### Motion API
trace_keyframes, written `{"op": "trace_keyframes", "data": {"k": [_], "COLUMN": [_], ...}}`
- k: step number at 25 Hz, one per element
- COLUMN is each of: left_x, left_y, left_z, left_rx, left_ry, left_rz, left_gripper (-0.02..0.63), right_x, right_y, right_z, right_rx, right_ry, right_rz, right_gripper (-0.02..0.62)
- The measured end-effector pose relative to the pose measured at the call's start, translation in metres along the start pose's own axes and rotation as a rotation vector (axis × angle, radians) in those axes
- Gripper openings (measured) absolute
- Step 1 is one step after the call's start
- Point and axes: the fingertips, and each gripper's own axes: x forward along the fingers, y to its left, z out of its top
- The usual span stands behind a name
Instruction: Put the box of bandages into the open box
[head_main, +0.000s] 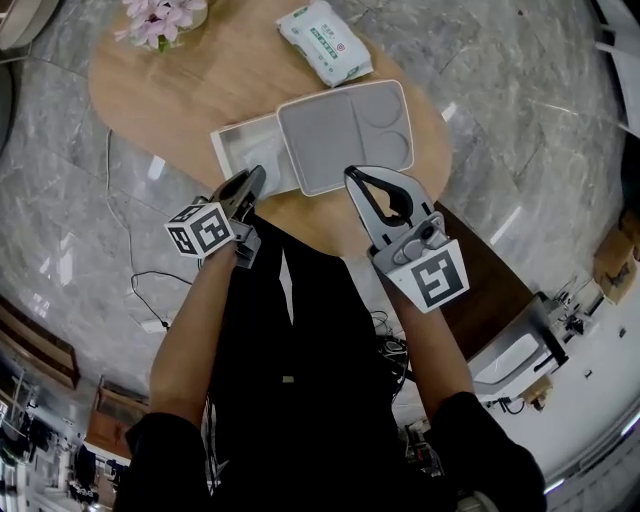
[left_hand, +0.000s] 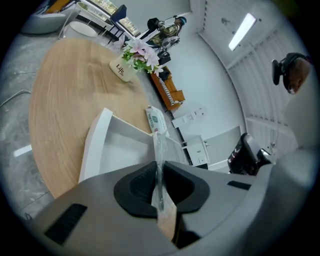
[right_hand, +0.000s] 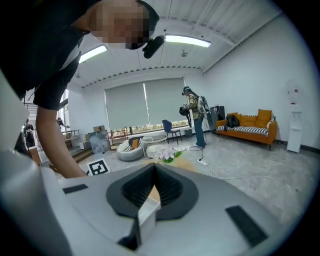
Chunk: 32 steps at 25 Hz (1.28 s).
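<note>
A white open box (head_main: 240, 150) (left_hand: 115, 150) lies on the round wooden table (head_main: 200, 90). A grey compartment tray (head_main: 330, 130) (left_hand: 175, 145) overlaps its right side. No box of bandages shows in any view. My left gripper (head_main: 258, 175) (left_hand: 159, 167) hovers by the open box's near edge with its jaws together. A thin clear edge shows in the slit between them, and I cannot tell whether it is pinched. My right gripper (head_main: 350, 172) (right_hand: 150, 170) is shut at the tray's near edge. A white corner (right_hand: 147, 212) shows below its jaws.
A packet of wipes (head_main: 325, 42) (left_hand: 155, 120) lies beyond the tray. Pink flowers (head_main: 160, 18) (left_hand: 140, 52) (right_hand: 167, 154) in a white mug (left_hand: 121, 69) stand at the far left. A cable (head_main: 130, 280) runs over the marble floor. The table's near edge is just under both grippers.
</note>
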Motion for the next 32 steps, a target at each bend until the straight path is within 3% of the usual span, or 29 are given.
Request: {"op": "trace_keyframes", "data": {"k": [5,9,15,23,32], "left_x": [0.012,0.024,0.032,0.043,0.045], "left_y": [0.018,0.02,0.027,0.026,0.036], "left_z": [-0.002,-0.007,-0.012,-0.012,-0.018], "left_rx": [-0.001,-0.02,0.023,0.087,0.091], "left_ry": [0.023,0.054,0.093,0.123,0.158], "left_rz": [0.115,0.155,0.238,0.286,0.337], "left_gripper": [0.041,0.041,0.041,0.049,0.102], "right_x": [0.001,0.0,-0.003,-0.003,-0.006], "right_y": [-0.005,-0.007,-0.006,-0.005,0.001], "right_z": [-0.002,0.001,0.0,-0.005,-0.007], "right_rx": [0.017,0.022,0.021,0.025,-0.003], "right_ry": [-0.01,-0.023,-0.025,-0.019,-0.006], "right_rz": [0.008,0.01,0.018,0.02,0.032], "right_gripper": [0.011,0.011,0.011,0.011,0.011]}}
